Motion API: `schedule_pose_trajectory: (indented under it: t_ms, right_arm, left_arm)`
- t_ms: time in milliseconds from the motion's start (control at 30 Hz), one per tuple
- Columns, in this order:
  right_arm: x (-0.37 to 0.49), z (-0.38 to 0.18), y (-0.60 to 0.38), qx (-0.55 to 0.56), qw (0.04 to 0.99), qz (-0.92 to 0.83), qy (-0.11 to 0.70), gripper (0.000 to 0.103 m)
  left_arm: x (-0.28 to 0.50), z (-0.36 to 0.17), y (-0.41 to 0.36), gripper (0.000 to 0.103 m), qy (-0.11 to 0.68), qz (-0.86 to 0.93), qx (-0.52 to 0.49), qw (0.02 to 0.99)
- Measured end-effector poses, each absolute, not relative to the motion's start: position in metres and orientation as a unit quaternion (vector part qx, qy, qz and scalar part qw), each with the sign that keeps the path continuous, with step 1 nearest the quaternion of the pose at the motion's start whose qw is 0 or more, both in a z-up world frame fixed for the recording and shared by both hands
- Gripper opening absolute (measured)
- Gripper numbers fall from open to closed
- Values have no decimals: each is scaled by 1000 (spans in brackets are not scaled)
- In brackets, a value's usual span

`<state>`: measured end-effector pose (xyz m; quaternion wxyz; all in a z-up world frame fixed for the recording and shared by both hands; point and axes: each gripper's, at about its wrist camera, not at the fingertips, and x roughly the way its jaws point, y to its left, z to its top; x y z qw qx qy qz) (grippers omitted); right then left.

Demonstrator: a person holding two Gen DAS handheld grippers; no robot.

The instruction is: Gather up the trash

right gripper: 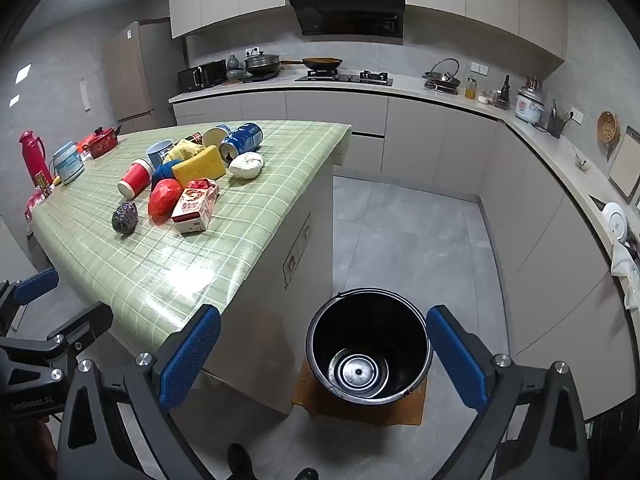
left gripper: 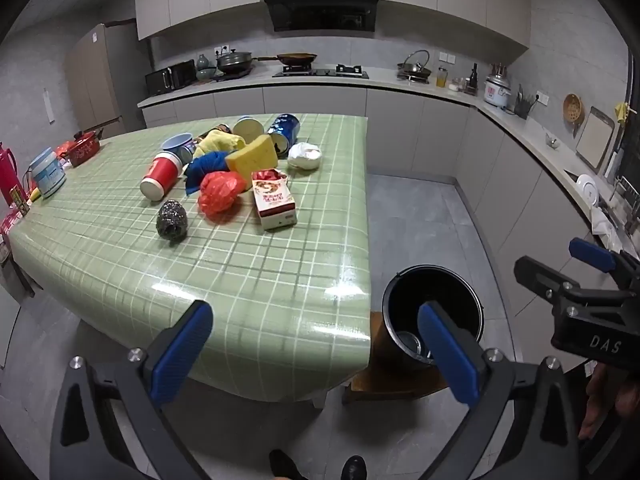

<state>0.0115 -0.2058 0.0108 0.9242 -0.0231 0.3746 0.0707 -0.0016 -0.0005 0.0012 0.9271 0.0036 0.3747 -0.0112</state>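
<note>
- The left hand-held gripper [left gripper: 316,344] was spread wide and held nothing; the right hand-held gripper [right gripper: 324,356] was spread too, hanging over the black bucket [right gripper: 367,346].
- The trash sat heaped at about 11 o'clock on the green checked counter [left gripper: 240,264], well apart from both.
- A sound first pick seemed the squared milk carton [left gripper: 275,199] nearest the edge, pinched across its flat sides.
- The crumpled red bag [left gripper: 220,197] looked soft; the steel scourer [left gripper: 172,218] wiry and rounded.
</note>
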Motion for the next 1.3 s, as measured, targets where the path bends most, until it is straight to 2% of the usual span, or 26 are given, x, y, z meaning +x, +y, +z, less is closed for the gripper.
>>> schedule_pose_trajectory:
  t_ms: [1300]
  right_arm:
    - [9, 14, -211, -22, 922, 61, 381, 103]
  left_arm:
    - [2, 3, 5, 103, 380, -4, -11, 925]
